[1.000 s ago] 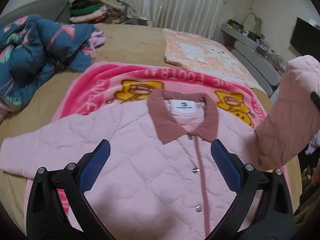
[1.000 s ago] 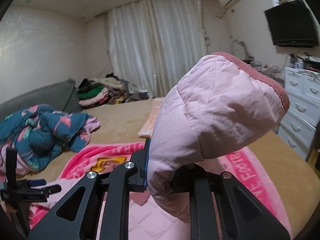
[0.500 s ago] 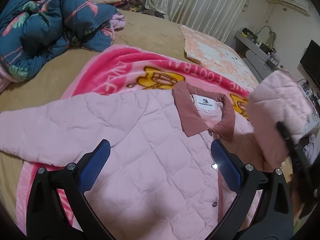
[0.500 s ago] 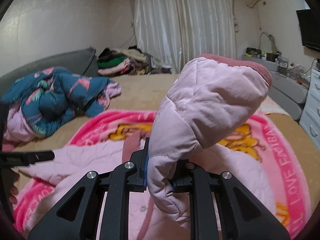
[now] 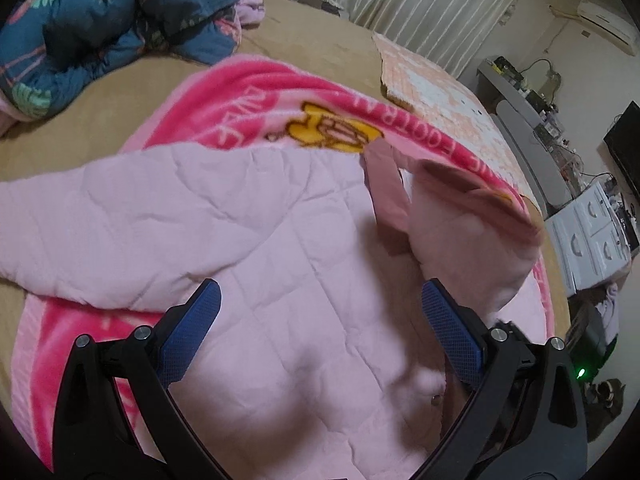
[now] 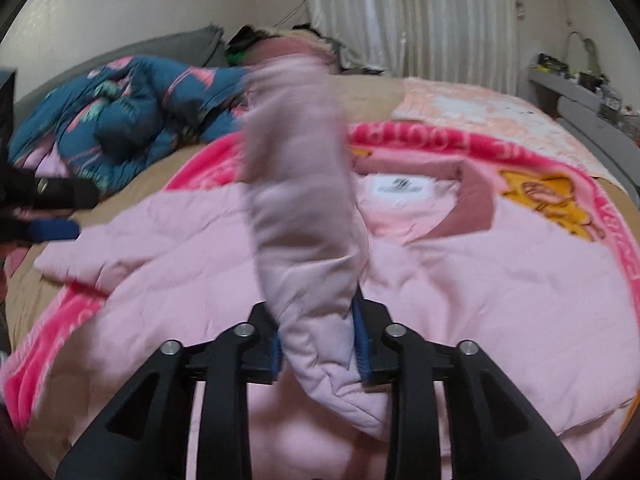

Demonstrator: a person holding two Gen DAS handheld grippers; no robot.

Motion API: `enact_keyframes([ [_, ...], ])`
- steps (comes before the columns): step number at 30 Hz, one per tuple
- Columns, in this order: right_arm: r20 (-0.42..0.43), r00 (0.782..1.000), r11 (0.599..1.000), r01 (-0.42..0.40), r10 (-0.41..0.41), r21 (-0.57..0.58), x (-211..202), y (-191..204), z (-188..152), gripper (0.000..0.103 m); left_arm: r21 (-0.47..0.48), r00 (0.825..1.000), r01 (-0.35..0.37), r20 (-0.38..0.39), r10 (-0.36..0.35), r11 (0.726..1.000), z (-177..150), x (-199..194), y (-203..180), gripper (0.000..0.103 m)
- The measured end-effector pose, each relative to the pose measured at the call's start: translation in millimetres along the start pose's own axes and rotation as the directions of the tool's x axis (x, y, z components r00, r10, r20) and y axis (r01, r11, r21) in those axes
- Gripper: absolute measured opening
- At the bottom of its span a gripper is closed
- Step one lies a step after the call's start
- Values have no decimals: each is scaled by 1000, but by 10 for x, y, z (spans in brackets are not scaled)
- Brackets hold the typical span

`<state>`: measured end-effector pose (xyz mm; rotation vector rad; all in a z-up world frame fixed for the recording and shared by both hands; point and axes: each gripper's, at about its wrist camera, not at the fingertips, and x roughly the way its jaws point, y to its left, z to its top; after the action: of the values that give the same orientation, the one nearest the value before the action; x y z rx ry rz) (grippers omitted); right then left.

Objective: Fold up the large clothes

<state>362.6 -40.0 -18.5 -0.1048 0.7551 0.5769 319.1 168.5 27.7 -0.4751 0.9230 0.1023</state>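
Observation:
A pale pink quilted jacket with a dusty-rose collar lies face up on a bright pink blanket on the bed. My left gripper hangs open just above the jacket's chest with nothing between its pads, and it also shows at the left edge of the right wrist view. The jacket's right sleeve stands blurred over the jacket front, its folded end between the pads of my right gripper. Those jaws are opening and the sleeve sits loose in the gap. From the left wrist the same sleeve droops beside the collar.
A blue flowered quilt is bunched at the far left of the tan bed. A peach patterned cloth lies at the far right. White drawers and a dark screen stand beyond the bed's right edge.
Both grippers have come down toward the jacket. The right one has swung the lifted sleeve across onto the jacket front, and its jaws have parted around it.

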Motion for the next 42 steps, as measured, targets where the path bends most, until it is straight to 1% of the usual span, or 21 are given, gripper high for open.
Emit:
enact_keyframes([
  [1, -8, 1000, 1000, -4, 4, -8, 6, 25, -22, 43, -7, 1000, 7, -14, -7, 1000, -23, 38, -1, 94],
  [2, -22, 1000, 1000, -12, 11, -22, 12, 64, -57, 51, -11, 1000, 12, -25, -12, 1000, -41, 66, -6, 94],
  [3, -39, 999, 999, -21, 20, -31, 26, 99, -79, 68, -15, 999, 18, -35, -18, 1000, -58, 96, -8, 94],
  [4, -83, 996, 998, -38, 34, -40, 25, 139, -128, 77, -21, 998, 31, -53, -32, 999, -83, 136, -13, 94],
  [5, -98, 995, 998, -38, 33, -54, -7, 165, -165, 84, -30, 996, 46, -73, -48, 998, -110, 178, -17, 94],
  [9, -96, 995, 995, -40, 31, -95, -258, 148, -283, 91, -36, 989, 71, -128, -75, 997, -214, 333, -58, 94],
  [13, -79, 997, 999, -16, 13, -37, -539, -136, -367, 91, -57, 971, 107, -209, -117, 993, -373, 592, -108, 94],
  [16, -75, 995, 997, 72, -71, 8, -726, -447, -414, 91, -110, 960, 120, -241, -144, 987, -471, 780, -100, 94],
  [18, -69, 992, 993, 111, -108, 37, -817, -630, -439, 91, -118, 962, 120, -233, -145, 986, -503, 818, -106, 90],
  [19, -67, 990, 990, 129, -125, 54, -864, -721, -450, 91, -106, 966, 114, -219, -135, 988, -512, 820, -126, 85],
  [20, -65, 987, 985, 151, -146, 78, -925, -831, -466, 90, -93, 969, 114, -211, -131, 989, -512, 817, -146, 61],
  [21, -62, 984, 980, 170, -164, 105, -986, -944, -481, 90, -83, 968, 126, -207, -141, 989, -503, 818, -165, 46],
  [22, -58, 982, 973, 188, -182, 134, -1042, -1056, -494, 90, -60, 972, 124, -195, -133, 990, -498, 794, -196, 41],
  [23, -55, 979, 967, 201, -194, 155, -1079, -1133, -501, 90, -32, 975, 127, -177, -130, 991, -485, 762, -221, 23],
  [24, -51, 977, 959, 214, -208, 185, -1128, -1238, -514, 90, 2, 979, 126, -160, -124, 992, -470, 717, -255, 14],
  [26, -47, 973, 945, 230, -225, 233, -1204, -1404, -532, 90, 46, 984, 126, -128, -120, 991, -417, 607, -307, 8],
  [30, -31, 965, 918, 258, -261, 303, -1340, -1646, -520, 90, 119, 989, 148, -15, -147, 982, -179, 209, -402, 7],
  [32, -19, 965, 913, 255, -263, 318, -1378, -1705, -496, 90, 150, 989, 134, 42, -142, 980, -87, 21, -393, 7],
  [34, -18, 963, 914, 262, -270, 309, -1360, -1702, -469, 90, 182, 991, 104, 59, -117, 978, -56, -25, -369, 7],
  [37, -28, 965, 925, 260, -262, 278, -1268, -1626, -441, 90, 203, 998, 47, 36, -55, 978, -98, 149, -279, 7],
  [42, -65, 966, 939, 258, -249, 228, -1029, -1504, -377, 90, 199, 998, -12, -54, 23, 980, -350, 554, -52, 8],
])
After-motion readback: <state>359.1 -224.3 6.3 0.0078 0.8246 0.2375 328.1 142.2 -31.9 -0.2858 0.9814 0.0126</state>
